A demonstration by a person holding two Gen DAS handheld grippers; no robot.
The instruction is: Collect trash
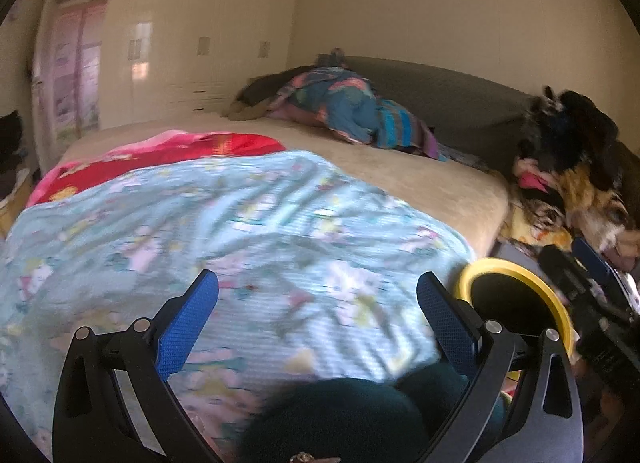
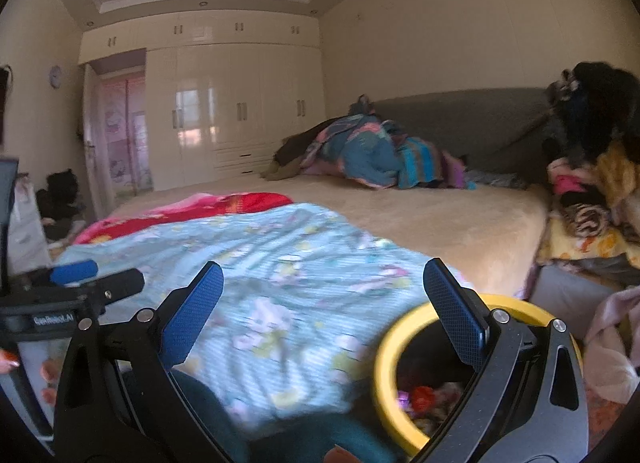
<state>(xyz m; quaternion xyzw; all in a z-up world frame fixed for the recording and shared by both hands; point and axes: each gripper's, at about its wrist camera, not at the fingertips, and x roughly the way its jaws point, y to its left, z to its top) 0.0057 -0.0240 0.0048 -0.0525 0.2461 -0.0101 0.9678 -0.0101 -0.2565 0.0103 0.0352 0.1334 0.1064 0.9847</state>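
- Far left, right wrist view: pink-curtained doorway [image 2: 126, 131], with a round wall clock [image 2: 55, 76] beside it on the left wall.
- Far wall: glossy cream wardrobe [image 2: 236, 103], floor to ceiling.
- Near left, right wrist view: left gripper [image 2: 86, 281], blue pads level, pointing right over the bed edge; from this side view, cannot tell the jaw gap. Fingertips of a hand [image 2: 48, 373] visible just below it.
- Left wrist view: left gripper [image 1: 318, 317] over the light blue floral blanket [image 1: 224, 231]; jaws spread wide, nothing between the blue pads.
- Centre: beige bed [image 2: 420, 219], red and pink blanket [image 2: 192, 211] at its left end, touching the floral blanket's far edge.
- Far centre: crumpled multicoloured quilt [image 2: 372, 155] against the grey headboard [image 2: 472, 119].
- Right wrist view: right gripper [image 2: 324, 313], jaws spread wide, empty.
- Near right: yellow-rimmed trash bin [image 2: 386, 359] just beside the bed's near right corner, behind the right gripper's right finger; small colourful trash [image 2: 424, 397] inside, blurred.
- Far right: heap of clothes [image 2: 592, 167] piled beside the bed, well apart from the bin.
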